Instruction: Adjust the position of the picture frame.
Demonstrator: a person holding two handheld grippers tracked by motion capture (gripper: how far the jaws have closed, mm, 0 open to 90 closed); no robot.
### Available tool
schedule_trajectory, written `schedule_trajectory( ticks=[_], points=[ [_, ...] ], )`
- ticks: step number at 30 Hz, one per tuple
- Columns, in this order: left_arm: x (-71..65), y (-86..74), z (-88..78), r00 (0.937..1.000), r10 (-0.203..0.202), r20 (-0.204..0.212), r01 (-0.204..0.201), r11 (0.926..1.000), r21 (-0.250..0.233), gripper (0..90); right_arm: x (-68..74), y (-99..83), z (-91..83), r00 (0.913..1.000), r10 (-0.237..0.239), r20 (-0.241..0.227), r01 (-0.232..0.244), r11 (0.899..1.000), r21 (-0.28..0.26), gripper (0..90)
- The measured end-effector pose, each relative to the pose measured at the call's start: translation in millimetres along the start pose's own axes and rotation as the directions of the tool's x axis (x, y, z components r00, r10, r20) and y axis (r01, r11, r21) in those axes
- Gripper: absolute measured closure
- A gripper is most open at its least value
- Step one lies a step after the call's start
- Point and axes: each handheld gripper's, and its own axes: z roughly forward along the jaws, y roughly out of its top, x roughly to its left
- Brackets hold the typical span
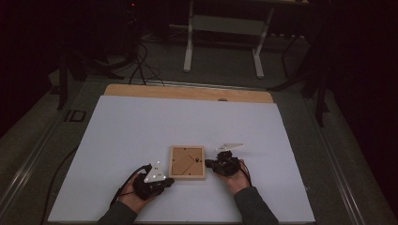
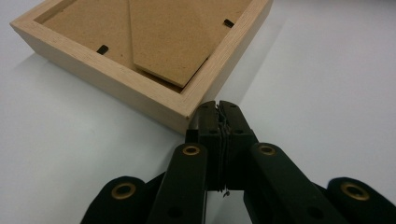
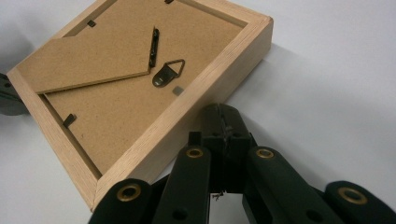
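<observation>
Wooden picture frame [image 1: 187, 162] lies face-down near the desk's [image 1: 141, 126] front edge between left gripper [image 2: 218, 106] and right gripper [image 3: 224, 112], both clenched and empty; closed-jaw nudging risks skidding it or snagging its hinged stand [image 3: 93, 58]

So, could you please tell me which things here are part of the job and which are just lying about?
In the job:
- wooden picture frame, lying back up on the white table
- left gripper, jaws shut, at the frame's corner
- right gripper, jaws shut, beside the frame's edge

Lying about:
- floor cables
- white desk frame behind the table
</observation>
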Motion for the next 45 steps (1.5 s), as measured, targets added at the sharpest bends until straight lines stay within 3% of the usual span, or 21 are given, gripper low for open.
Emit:
schedule_trajectory(
  ticks=[17,33,38,42,45],
  points=[
    [8.8,0.6,7.0,0.9995,-0.018,-0.024,0.018,0.9998,-0.001,87.4,-2.2,12.3,10.7,0.9999,0.010,0.003,-0.010,1.000,0.005,89.6],
    [2.6,18.6,27.3,0.9999,-0.008,-0.011,0.008,0.9999,-0.011,87.3,-6.3,19.7,14.3,0.9999,0.004,0.010,-0.004,1.000,0.018,88.0],
    [0.1,25.1,35.0,1.0000,-0.001,-0.003,0.001,0.9999,-0.011,87.0,-5.9,20.1,12.9,0.9998,-0.008,0.018,0.008,1.000,0.018,86.8],
    [1.4,28.3,38.9,0.9998,-0.018,0.001,0.018,0.9997,-0.016,86.1,-7.2,18.7,8.2,0.9996,-0.010,0.028,0.010,1.000,0.013,84.0],
    [0.6,28.7,35.1,0.9999,-0.016,0.001,0.016,0.9997,-0.018,82.1,-7.8,17.1,2.0,0.9992,-0.020,0.034,0.020,1.000,0.005,79.7]
  ],
)
